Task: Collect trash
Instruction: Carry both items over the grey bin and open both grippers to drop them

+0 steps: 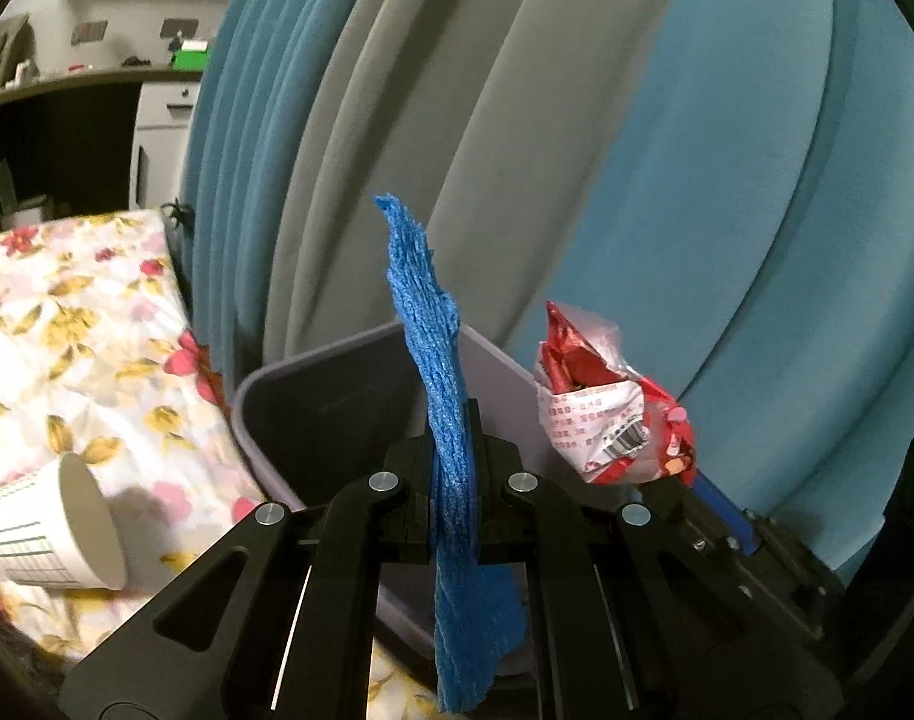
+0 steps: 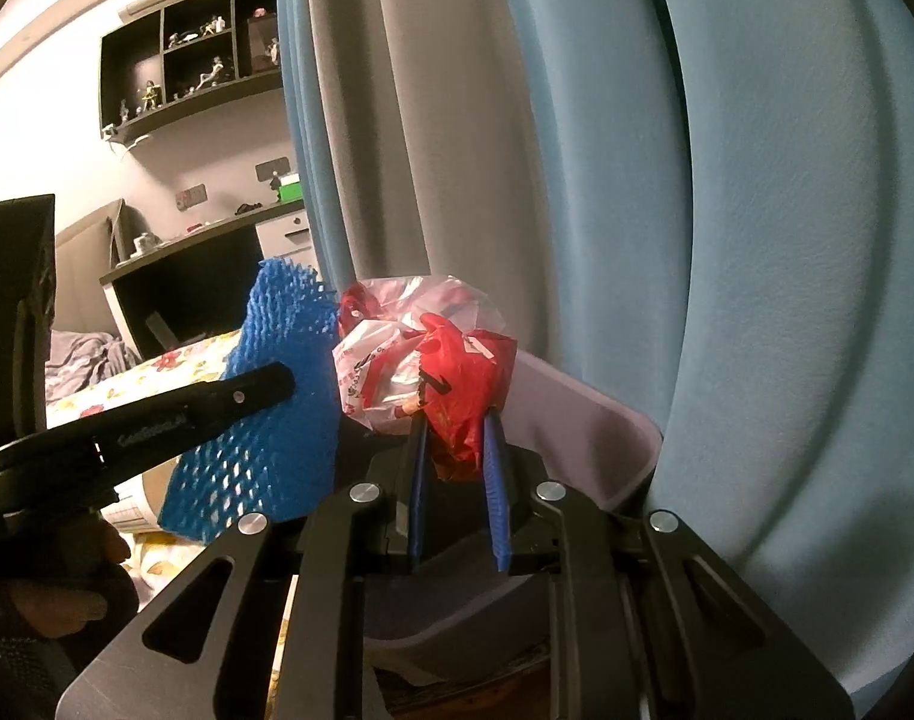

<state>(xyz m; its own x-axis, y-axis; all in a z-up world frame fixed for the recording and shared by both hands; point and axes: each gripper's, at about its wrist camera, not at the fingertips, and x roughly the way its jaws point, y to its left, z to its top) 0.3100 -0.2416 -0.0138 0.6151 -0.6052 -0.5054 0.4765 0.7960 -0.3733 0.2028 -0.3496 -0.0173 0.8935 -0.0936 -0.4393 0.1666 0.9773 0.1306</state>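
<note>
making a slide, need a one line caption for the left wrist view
Left gripper clamps blue foam netting above a grey plastic bin, beside a crumpled red-and-white wrapper.

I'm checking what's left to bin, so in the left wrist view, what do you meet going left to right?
Paper cup on the floral sheet → grey bin → blue foam net → red snack wrapper.
</note>
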